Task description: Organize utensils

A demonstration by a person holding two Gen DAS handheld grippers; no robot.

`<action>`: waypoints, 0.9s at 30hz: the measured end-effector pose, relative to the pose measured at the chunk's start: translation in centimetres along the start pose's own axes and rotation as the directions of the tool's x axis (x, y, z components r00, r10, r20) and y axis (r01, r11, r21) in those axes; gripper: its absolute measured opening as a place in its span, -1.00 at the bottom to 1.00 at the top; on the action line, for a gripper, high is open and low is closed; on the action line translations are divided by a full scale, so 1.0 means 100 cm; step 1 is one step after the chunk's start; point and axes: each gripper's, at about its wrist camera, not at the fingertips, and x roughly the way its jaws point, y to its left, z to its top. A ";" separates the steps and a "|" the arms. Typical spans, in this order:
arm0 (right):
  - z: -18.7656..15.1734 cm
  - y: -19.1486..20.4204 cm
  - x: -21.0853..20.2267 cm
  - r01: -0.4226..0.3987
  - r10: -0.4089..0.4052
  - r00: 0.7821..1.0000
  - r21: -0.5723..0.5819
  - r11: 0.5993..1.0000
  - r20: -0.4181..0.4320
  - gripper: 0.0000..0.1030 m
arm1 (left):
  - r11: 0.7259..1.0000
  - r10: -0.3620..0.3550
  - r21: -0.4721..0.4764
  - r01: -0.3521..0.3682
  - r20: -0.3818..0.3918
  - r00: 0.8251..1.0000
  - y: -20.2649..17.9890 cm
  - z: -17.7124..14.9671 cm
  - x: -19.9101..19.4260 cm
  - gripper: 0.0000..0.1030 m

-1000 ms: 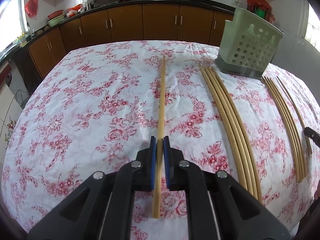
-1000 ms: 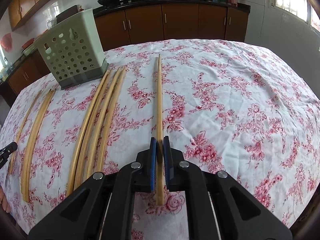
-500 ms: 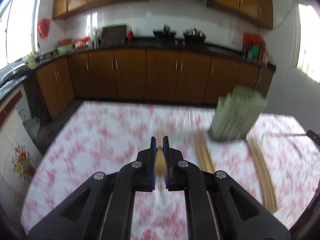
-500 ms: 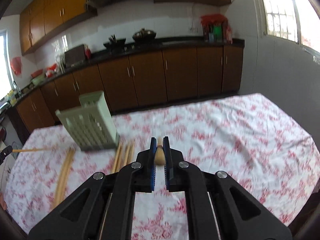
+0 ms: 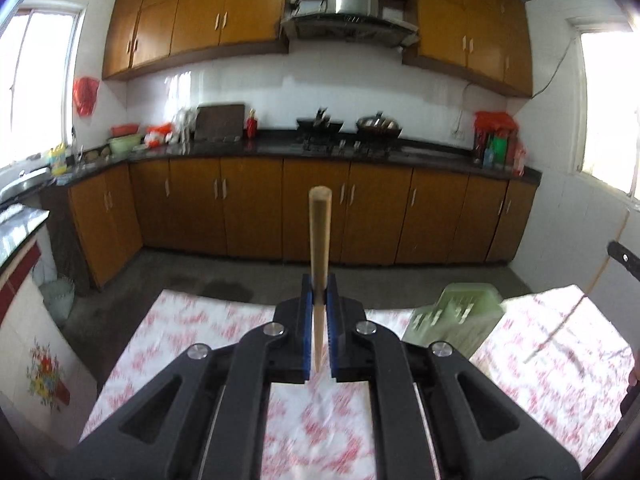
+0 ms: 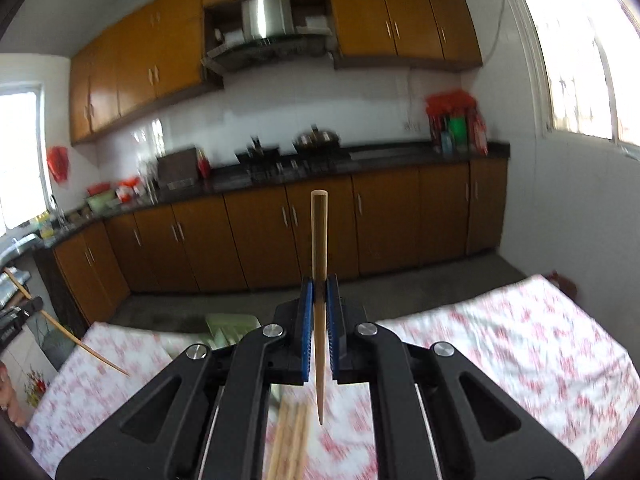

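Observation:
My left gripper (image 5: 319,292) is shut on a wooden chopstick (image 5: 319,236) that stands upright above the floral tablecloth (image 5: 192,328). My right gripper (image 6: 319,292) is shut on another chopstick (image 6: 319,240), also upright. The pale green perforated utensil holder (image 5: 456,320) stands on the table to the right of my left gripper; in the right wrist view it (image 6: 230,328) shows just left of my fingers. Several chopsticks (image 6: 290,436) lie on the cloth under my right gripper. The other gripper's chopstick shows at the edge of each view (image 5: 560,328) (image 6: 80,344).
The table's far edge (image 5: 240,300) drops to a grey floor. Brown kitchen cabinets (image 5: 312,208) and a dark counter with pans run along the back wall. Windows are at both sides.
Both grippers have lifted their chopsticks off the table and tilted them upright. The views now face the kitchen wall instead of the tabletop.

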 end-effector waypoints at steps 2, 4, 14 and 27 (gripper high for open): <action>0.021 0.009 -0.006 -0.038 0.037 0.997 0.010 0.999 0.061 -0.85 | 0.999 -0.036 0.005 0.036 0.054 0.998 -0.014 0.021 -0.007 -0.85; 0.034 0.018 -0.011 -0.069 0.067 0.991 0.013 0.998 0.112 -0.85 | 0.998 -0.068 0.009 0.068 0.101 0.993 -0.029 0.036 -0.013 -0.85; 0.016 0.038 0.031 -0.161 0.156 0.977 0.019 0.987 0.147 -0.85 | 0.977 -0.213 0.023 0.212 0.137 0.967 -0.096 0.041 0.018 -0.85; -0.020 0.040 0.059 -0.161 0.161 0.987 0.022 0.987 -0.010 -0.49 | 0.971 -0.238 -0.038 0.236 -0.029 0.971 -0.091 -0.009 0.081 -0.76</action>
